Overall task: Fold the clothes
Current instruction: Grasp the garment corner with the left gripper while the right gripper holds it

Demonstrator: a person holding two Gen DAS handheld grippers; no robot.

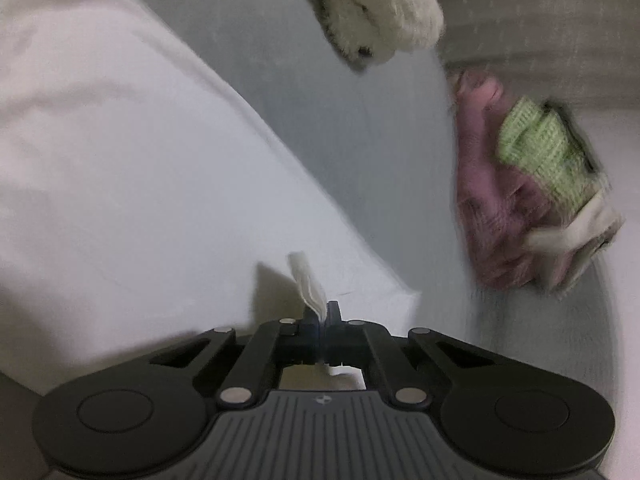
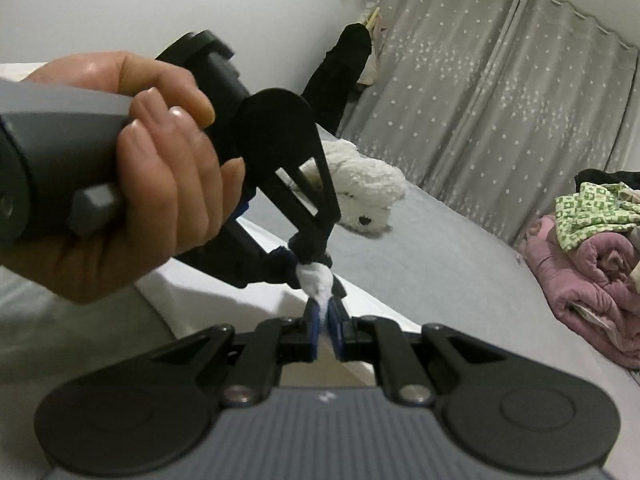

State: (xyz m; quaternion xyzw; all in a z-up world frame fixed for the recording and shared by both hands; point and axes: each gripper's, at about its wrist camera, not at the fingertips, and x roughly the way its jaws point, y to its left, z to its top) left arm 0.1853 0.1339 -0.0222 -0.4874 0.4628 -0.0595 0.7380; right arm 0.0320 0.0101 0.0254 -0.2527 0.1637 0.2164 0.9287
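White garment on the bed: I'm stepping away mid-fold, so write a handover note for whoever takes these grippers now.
Left gripper: shut on an edge of the white cloth garment.
Right gripper: shut on a bunched bit of the same white cloth, right beside the left gripper.
Garment lies spread on the grey bed sheet; white plush toy behind it; pile of pink and green-patterned clothes at the side, unfolded.
Done: both grips made.
Left: fold the garment, then the pile.

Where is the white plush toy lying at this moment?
The white plush toy lies on the grey bed sheet in the middle of the right wrist view, in front of the star curtain and left of the pile of clothes.
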